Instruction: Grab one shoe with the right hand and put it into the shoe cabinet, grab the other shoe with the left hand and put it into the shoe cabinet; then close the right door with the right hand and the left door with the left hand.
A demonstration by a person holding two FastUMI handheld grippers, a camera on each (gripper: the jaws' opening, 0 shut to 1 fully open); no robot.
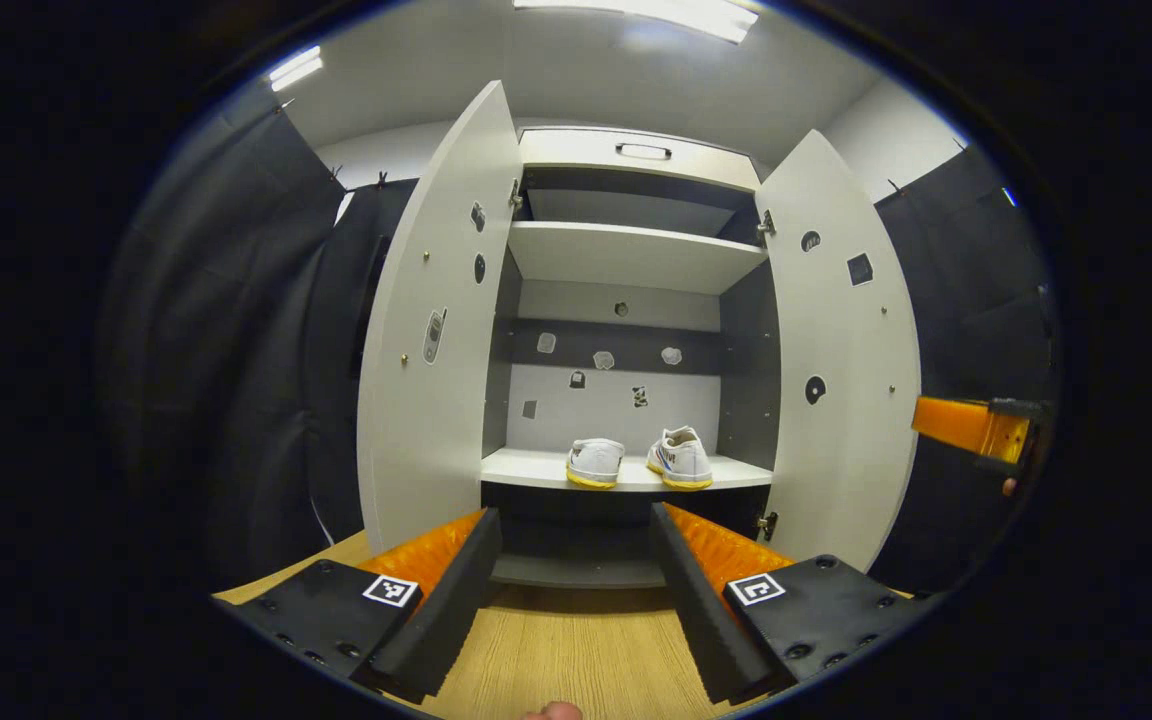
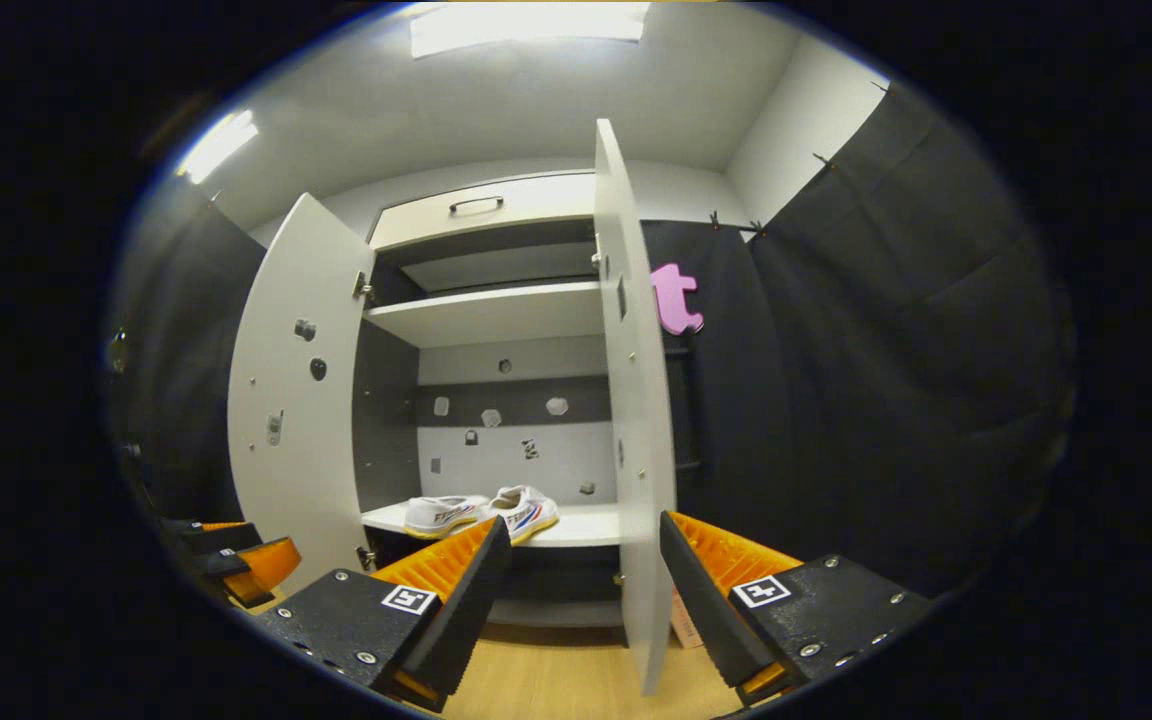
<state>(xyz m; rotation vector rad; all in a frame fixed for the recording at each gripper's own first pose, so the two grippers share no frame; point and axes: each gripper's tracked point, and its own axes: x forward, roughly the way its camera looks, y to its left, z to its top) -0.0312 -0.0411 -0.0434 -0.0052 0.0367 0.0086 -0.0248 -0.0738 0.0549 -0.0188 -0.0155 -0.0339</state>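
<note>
Right gripper view: my right gripper (image 2: pixel 576 585) is spread, the right door (image 2: pixel 636 420) edge-on between its fingers; left gripper (image 1: pixel 576 575) spread too. Both shoes (image 1: pixel 639 462) sit shelved beyond the tips, so I judge only closing both doors remains

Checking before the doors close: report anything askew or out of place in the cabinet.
Nothing stands out. Both shoes sit side by side on the lower shelf, heels outward, clear of its front edge. The left door and right door hang open, undamaged.
</note>
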